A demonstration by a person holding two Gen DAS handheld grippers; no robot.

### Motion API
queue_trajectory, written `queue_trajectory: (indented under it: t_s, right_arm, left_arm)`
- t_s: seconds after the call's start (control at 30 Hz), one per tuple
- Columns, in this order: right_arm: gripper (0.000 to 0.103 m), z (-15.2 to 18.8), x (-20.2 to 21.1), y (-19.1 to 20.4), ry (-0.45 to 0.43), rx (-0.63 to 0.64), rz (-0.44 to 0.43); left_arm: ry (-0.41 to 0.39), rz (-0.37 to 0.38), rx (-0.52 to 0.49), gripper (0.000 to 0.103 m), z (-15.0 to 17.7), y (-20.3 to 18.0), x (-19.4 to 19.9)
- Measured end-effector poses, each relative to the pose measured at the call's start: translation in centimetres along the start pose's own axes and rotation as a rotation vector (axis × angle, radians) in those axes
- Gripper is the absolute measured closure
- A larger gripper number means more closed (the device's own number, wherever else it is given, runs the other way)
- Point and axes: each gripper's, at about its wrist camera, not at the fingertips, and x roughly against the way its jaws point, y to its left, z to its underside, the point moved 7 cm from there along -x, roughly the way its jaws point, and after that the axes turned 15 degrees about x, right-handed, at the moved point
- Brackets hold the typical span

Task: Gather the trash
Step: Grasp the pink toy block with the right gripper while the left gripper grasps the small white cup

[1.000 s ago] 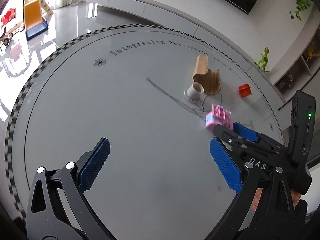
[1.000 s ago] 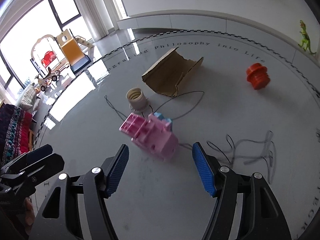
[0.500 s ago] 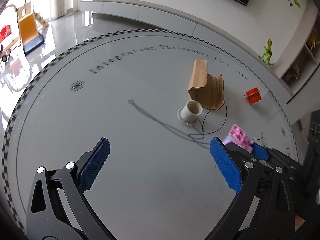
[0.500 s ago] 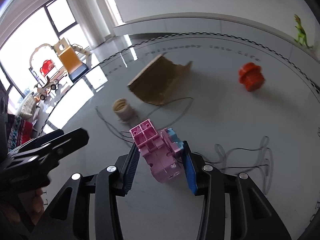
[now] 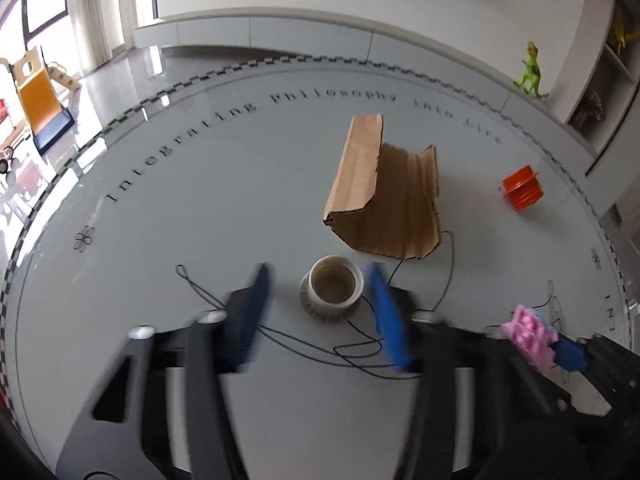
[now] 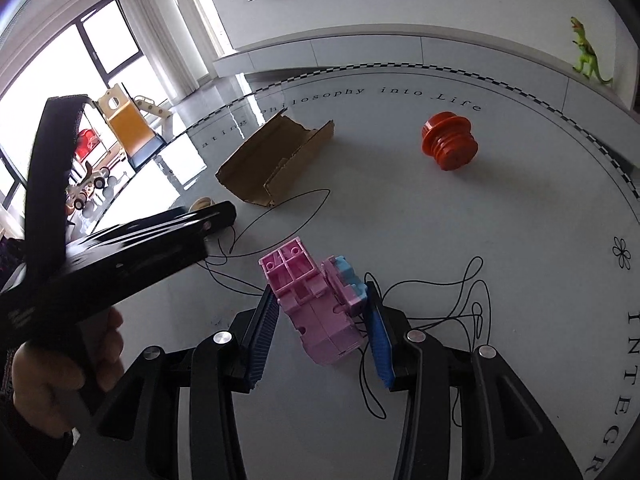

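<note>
My right gripper (image 6: 320,320) is shut on a pink and blue toy block (image 6: 316,304) and holds it just above the table; block and gripper also show at the right of the left wrist view (image 5: 528,332). My left gripper (image 5: 320,292) is open, its blurred fingers on either side of a white lamp socket (image 5: 332,290) that lies on the table. A torn piece of cardboard (image 5: 384,196) lies behind the socket. An orange ribbed plug (image 6: 450,144) lies at the far right. Thin black wire (image 6: 440,304) loops across the table.
The round glass table (image 5: 180,208) has a checkered rim and lettering. A green toy dinosaur (image 6: 588,52) stands on the ledge behind. A child's slide (image 6: 128,124) and toy vehicles stand on the floor at the left.
My left gripper has moved forward to the socket and its fingers have narrowed around it. My right gripper closed on the pink block and holds it.
</note>
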Motion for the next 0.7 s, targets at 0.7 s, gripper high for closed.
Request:
queue_trajectory:
  t_s: [0.7]
  right_arm:
    - [0.059,3.6,5.6,4.2,-0.003,-0.030,-0.054]
  left_arm:
    - [-0.025,0.067,0.025,0.073,8.2,3.4,10.1]
